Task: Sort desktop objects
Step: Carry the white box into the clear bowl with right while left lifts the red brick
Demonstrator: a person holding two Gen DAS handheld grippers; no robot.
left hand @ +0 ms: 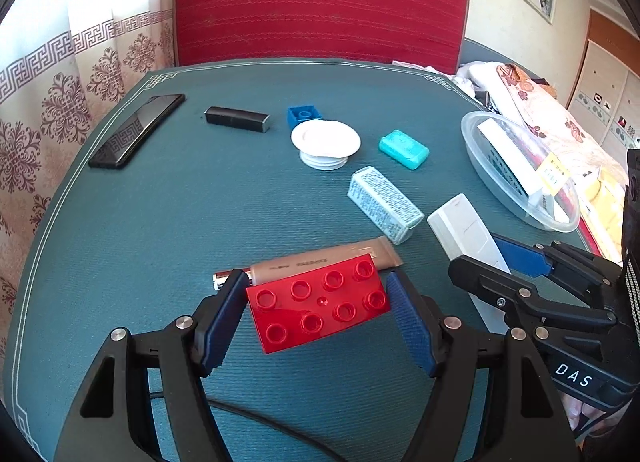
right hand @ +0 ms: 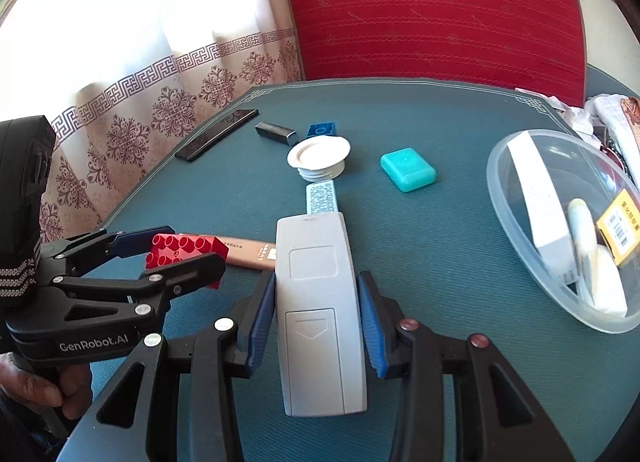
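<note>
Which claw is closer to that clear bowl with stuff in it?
The right claw, around the grey remote, with the bowl just to its right. The left claw sits farther left, around the red brick.

On my bench I count two toy bricks: one red, one blue toward twelve o'clock. I see one each of phone, black tube, white lid, teal case, printed carton, beige tube, grey remote. One clear bowl sits at three o'clock.
</note>
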